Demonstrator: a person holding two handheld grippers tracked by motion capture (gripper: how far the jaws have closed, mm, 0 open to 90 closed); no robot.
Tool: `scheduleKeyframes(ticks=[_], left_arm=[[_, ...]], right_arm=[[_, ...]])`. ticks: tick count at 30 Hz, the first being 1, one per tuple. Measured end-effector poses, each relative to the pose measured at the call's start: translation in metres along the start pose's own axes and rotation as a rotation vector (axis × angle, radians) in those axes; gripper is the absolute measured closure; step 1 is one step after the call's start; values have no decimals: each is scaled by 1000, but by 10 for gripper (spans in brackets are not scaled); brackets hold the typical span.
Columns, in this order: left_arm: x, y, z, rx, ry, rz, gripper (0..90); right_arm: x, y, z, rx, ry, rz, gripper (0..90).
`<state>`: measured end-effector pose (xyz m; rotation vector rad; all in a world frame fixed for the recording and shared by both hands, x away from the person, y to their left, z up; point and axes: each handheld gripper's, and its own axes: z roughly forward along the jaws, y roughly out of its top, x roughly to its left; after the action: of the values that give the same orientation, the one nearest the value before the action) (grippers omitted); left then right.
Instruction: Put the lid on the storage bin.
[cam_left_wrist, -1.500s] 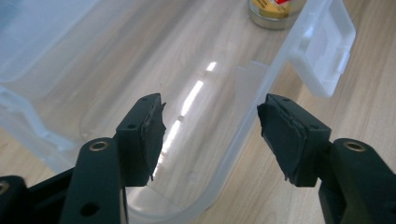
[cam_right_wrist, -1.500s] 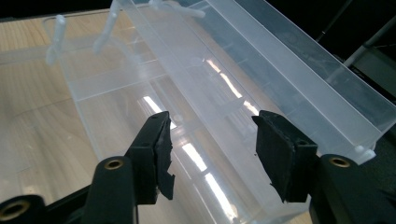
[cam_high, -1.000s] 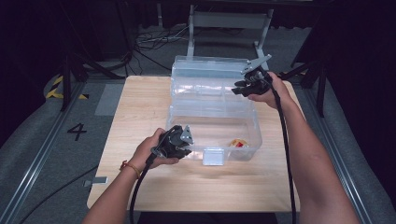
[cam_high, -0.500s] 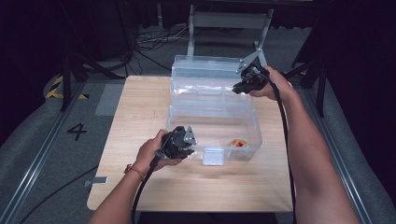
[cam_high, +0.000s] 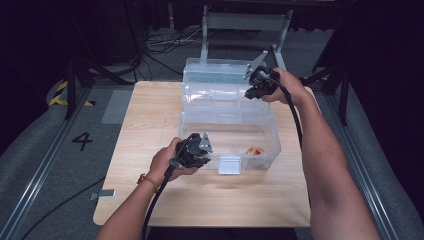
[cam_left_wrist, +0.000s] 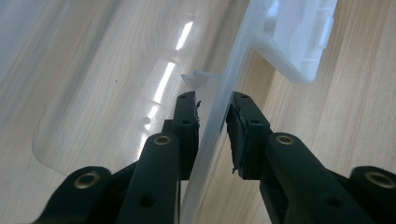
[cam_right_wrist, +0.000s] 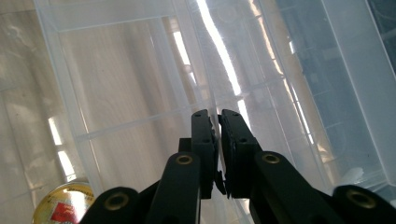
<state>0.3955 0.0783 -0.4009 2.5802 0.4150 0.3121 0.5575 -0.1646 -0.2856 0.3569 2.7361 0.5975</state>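
Held clear box on table: left tongs clamped on near wall, right tongs just closing on lid's thin edge at far right, hinge running left-right.

The right gripper is shifting slightly left and toward the far side along the clear plastic box, compared with a second ago. Its jaws are closing down onto the thin edge of the box's raised lid, now pinching it between the pads
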Motion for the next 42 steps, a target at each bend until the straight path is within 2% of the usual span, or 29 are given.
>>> scheduleKeyframes(ticks=[8, 11, 16, 19, 34, 42], left_arm=[[-1, 0, 0, 1, -2, -17, 740], [0, 1, 0, 8, -7, -27, 740], [0, 1, 0, 12, -5, -20, 739], [-1, 2, 0, 17, -1, -15, 738], [-1, 3, 2, 16, -1, -19, 735], [-1, 3, 3, 27, -1, -17, 728]], right_arm=[[3, 1, -3, 4, 10, -10, 863], [7, 2, -7, 10, 15, -28, 868], [17, 2, -14, 11, 16, -73, 878], [22, 2, -16, 11, -2, -82, 878], [27, -5, -19, -37, 6, -54, 876], [32, -8, -22, -63, 11, -62, 876]])
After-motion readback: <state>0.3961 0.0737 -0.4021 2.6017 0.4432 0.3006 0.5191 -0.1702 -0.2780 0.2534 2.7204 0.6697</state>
